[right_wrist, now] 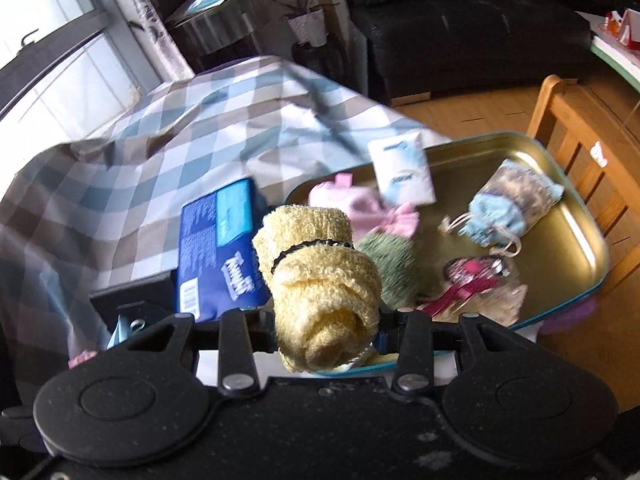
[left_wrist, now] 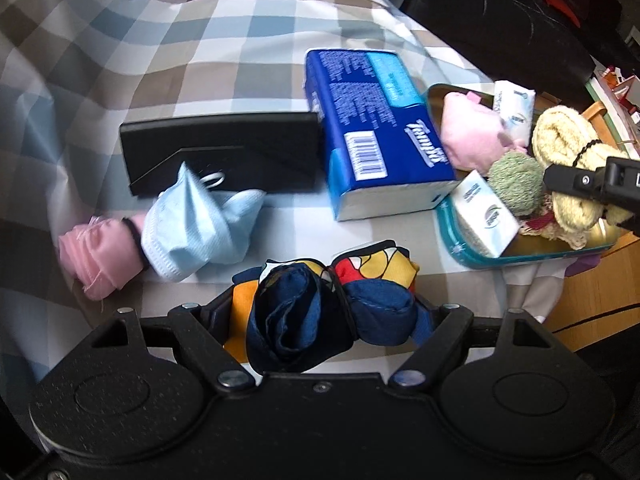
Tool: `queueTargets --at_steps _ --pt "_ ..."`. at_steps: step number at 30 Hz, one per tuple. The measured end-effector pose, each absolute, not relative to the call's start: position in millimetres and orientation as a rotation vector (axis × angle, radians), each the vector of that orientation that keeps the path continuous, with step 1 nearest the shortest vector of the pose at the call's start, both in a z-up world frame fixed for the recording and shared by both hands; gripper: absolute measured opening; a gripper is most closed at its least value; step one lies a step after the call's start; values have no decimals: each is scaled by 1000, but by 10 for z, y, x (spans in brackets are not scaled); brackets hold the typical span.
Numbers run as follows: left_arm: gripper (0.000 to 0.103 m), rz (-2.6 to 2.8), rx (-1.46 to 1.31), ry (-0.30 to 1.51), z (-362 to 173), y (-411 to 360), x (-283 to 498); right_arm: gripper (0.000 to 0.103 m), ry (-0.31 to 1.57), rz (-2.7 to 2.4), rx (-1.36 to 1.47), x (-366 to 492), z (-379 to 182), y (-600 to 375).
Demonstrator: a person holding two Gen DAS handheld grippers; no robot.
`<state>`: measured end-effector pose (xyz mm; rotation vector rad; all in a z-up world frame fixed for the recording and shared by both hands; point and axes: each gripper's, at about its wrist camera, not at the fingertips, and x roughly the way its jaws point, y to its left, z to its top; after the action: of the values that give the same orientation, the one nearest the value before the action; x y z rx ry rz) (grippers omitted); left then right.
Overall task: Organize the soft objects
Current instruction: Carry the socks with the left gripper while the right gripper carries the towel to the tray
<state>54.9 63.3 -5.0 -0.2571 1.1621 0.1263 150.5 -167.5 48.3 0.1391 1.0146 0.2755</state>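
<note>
Above the checked worktop (left_wrist: 240, 40), the left claw (left_wrist: 320, 312) is pinching a rolled cloth (left_wrist: 304, 320), while the right claw (right_wrist: 324, 320) is gripping a yellow towel (right_wrist: 320, 280) beside the tin (right_wrist: 560, 248).

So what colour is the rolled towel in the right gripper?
Pale yellow towel, tied with a black band; clearest in the right wrist view.

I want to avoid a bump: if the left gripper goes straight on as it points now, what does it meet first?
Probably the bare checked cloth just past its held bundle, short of the black case; depth is unclear.
</note>
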Motion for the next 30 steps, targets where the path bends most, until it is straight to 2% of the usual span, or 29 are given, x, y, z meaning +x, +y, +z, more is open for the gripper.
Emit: queueTargets --at_steps 13,21,30 --pt "77 -91 -177 1076 421 -170 1361 40 914 36 53 2365 967 -2555" --pt "77 -201 -139 1111 324 -657 1804 40 1011 7 214 2480 814 -2964" --pt "78 -262 -121 1163 138 -1029 2110 40 1013 -37 241 2480 748 -3039"
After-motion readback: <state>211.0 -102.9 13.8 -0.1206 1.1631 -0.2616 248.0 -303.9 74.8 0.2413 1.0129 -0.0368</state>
